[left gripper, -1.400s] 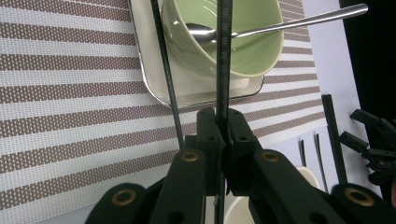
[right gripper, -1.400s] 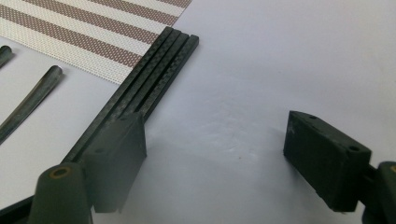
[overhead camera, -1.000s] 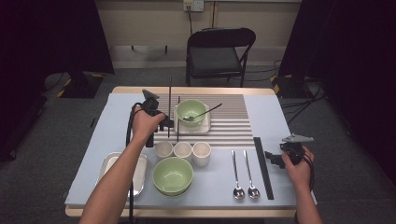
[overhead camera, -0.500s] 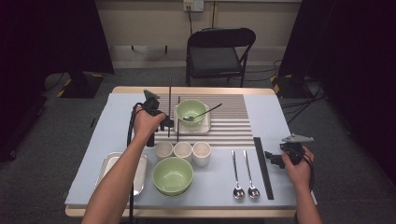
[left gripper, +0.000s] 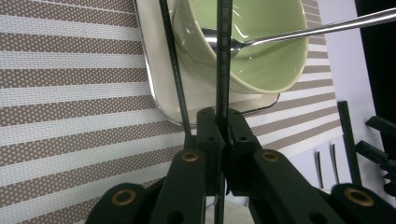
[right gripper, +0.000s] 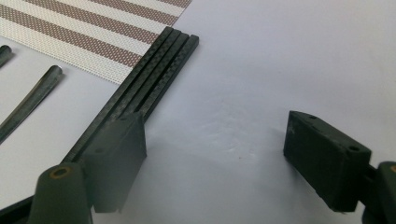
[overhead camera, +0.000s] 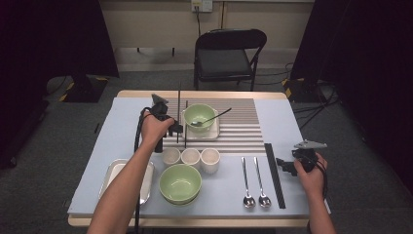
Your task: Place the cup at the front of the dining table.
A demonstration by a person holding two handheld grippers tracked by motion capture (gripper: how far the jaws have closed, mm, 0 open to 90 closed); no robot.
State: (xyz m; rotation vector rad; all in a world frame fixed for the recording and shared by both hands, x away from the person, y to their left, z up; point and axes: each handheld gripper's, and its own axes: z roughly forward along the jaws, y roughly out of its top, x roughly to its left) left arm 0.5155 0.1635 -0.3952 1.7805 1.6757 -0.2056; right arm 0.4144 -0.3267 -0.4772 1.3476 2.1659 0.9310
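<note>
so my left gripper (left gripper: 223, 140) is clamped on one black chopstick (left gripper: 223, 56), held just beside the tray (left gripper: 156, 98) with the green bowl (left gripper: 261, 70) and spoon (left gripper: 299, 33); its twin (left gripper: 173, 60) lies alongside. it looks light, stiff and slick, so i'd guess it pivots easily and gripping nearer the middle is safer. my right gripper (right gripper: 215, 154) sits wide open over the pale blue table (right gripper: 280, 56) beside the stacked chopsticks (right gripper: 154, 70). striped placemat (overhead camera: 243, 131), a folding chair (overhead camera: 229, 53) behind the table, dark curtains.
</note>
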